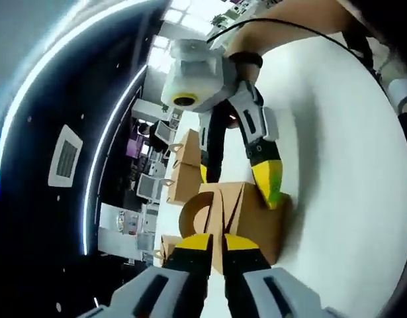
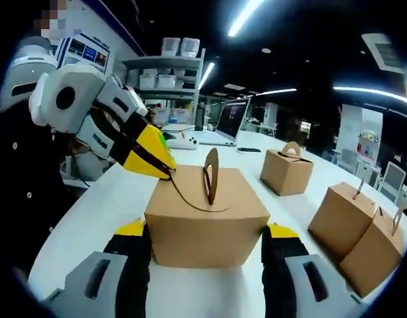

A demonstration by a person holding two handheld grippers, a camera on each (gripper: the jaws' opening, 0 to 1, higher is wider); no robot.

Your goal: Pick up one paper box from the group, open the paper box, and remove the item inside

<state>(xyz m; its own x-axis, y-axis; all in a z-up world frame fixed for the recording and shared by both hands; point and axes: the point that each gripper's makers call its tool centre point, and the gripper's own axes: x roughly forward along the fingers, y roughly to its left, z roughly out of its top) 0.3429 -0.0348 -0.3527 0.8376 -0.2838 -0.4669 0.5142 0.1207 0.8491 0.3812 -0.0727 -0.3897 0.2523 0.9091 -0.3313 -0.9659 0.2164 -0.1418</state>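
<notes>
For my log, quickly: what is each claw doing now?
Left claw: shut on the paper box top flap.
Right claw: shut on the paper box sides.

Holding a brown paper box [image 2: 206,218] between both jaws of the right gripper [image 2: 206,248] on the white table [image 2: 110,205]. Left gripper [image 2: 165,165] pinching the box's top flap edge at the upper left corner. Three more boxes [image 2: 352,222] right of it.

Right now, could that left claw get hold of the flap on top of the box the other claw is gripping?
Probably yes. The left gripper already sits at the top edge of the paper box, which the right gripper clamps from both sides on the white table. Nothing stands between its tips and the lid.
</notes>
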